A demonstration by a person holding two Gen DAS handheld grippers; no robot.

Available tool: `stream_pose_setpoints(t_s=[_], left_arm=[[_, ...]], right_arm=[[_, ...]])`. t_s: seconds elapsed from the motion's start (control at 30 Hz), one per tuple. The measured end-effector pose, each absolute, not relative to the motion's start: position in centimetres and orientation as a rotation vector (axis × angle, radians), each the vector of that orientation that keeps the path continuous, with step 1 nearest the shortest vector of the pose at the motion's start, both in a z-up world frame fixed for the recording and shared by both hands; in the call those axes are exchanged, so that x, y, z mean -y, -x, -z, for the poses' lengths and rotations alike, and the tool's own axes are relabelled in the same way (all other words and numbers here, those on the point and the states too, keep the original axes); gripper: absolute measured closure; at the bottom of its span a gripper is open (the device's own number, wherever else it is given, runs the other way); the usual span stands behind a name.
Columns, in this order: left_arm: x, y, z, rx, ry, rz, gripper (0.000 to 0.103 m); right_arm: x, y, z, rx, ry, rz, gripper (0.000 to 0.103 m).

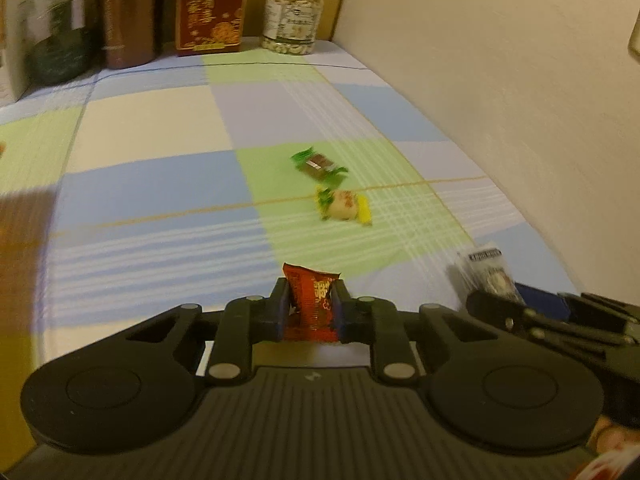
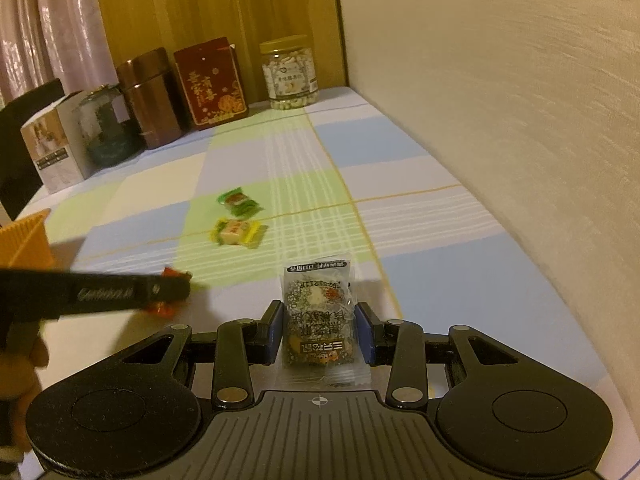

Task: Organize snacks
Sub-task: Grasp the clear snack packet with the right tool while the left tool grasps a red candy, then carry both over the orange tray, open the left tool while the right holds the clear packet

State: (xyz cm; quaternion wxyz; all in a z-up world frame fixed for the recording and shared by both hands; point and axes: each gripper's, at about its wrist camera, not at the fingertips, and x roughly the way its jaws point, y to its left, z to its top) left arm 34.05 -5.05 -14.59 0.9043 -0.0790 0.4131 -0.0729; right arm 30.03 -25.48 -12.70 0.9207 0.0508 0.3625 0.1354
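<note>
My left gripper is shut on a red snack packet, which stands upright between the pads. In the right wrist view the left gripper reaches in from the left with the red packet. My right gripper is shut on a clear packet with black print; from the left wrist view that clear packet pokes out of the right gripper. A green-wrapped candy and a yellow-wrapped candy lie loose on the checked cloth.
Along the back stand a white box, a dark green jar, a brown tin, a red box and a clear nut jar. An orange ribbed container sits at the left. A wall borders the right side.
</note>
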Motion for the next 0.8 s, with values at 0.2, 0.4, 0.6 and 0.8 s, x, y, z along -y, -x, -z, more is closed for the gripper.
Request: stream_pose_setpoints(t_s=[0.2,0.4,0.6,0.8], left_arm=[[3.4,-30.1,12.3,-0.856,0.180,0.143,0.084],[2.0,-26.2,9.4,-0.838,0.186,0.124,0.084],[0.7,-22.7,6.7,-0.817,0.193,0.103,0.084],[-0.6,-19.0,4.5,-0.795,0.200,0.088,0.084]], right_arm=[[23.9,-28.3,10.3,-0.737,-0.128,-0.305,0.065],[21.9,-25.7,7.4,-0.739,-0.141,-0.338,0.065],[20.5,-22.7,4.7,-0.734,-0.145,-0.349,0.065],[19.3,-19.9,2.3,-0.721,-0.162,-0.366,0.064]])
